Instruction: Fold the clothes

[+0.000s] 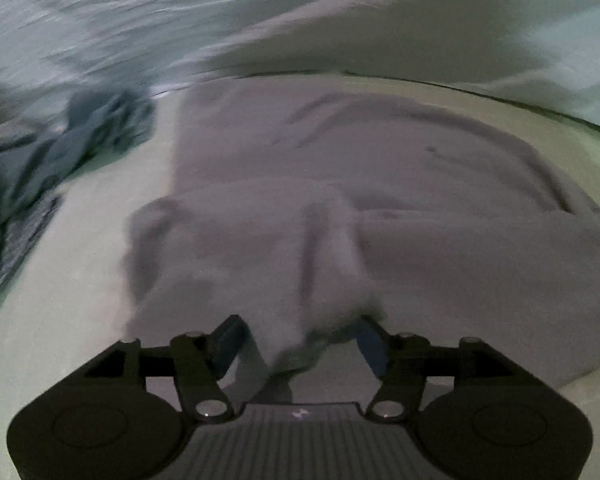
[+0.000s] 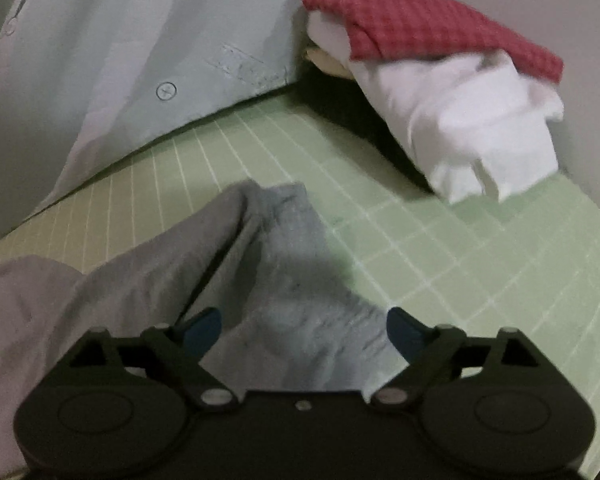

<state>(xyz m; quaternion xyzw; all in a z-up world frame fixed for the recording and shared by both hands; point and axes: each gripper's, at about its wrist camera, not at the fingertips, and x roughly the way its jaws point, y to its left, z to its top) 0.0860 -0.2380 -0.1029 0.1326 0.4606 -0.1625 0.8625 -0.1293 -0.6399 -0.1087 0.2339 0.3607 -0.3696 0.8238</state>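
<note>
A grey garment lies spread on the green grid mat. In the left wrist view my left gripper is open, its blue-padded fingers apart, with a bunched fold of the garment rising between them. In the right wrist view my right gripper is open low over a sleeve or corner of the same grey garment, its blue pads on either side of the cloth. The image is motion-blurred.
A crumpled blue-grey cloth lies at the mat's left. A folded stack with a white garment and a red checked one sits at the far right. Pale bedsheet borders the mat behind.
</note>
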